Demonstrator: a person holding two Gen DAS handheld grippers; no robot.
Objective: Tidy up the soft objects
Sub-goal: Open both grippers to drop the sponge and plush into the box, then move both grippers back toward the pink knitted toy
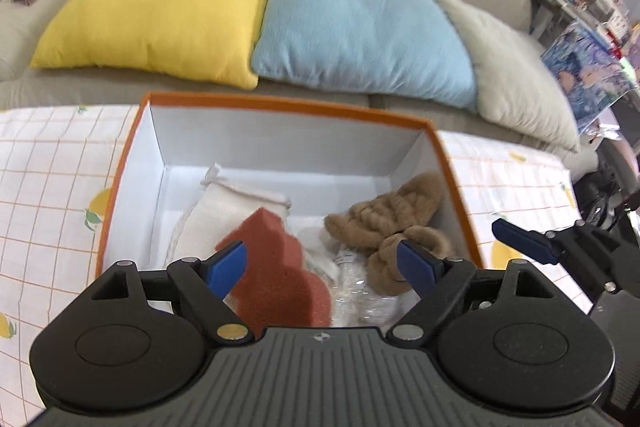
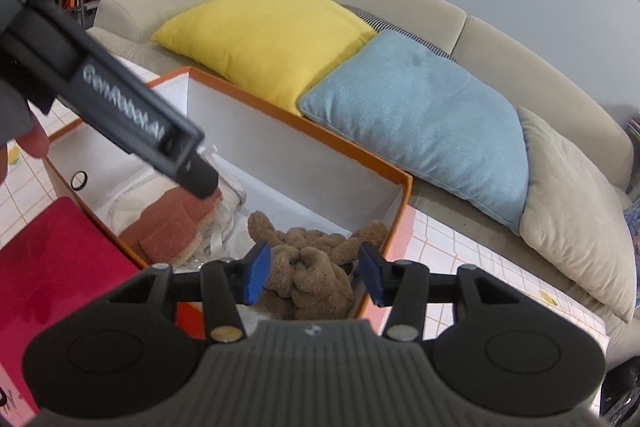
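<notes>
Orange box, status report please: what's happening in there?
Both grippers, left and right, open, holding nothing. Sponge and brown plush inside orange box. Nothing blocking.

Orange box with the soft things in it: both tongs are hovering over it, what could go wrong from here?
1. The right tongs stand open around the brown plush; pulling back could snag its loops and drag it out.
2. The left tongs hang open just above the red sponge, which rests loosely on the white cloth; a nudge may shift it.
3. The plush lies against the orange box wall, so a bump might tip it over.
</notes>
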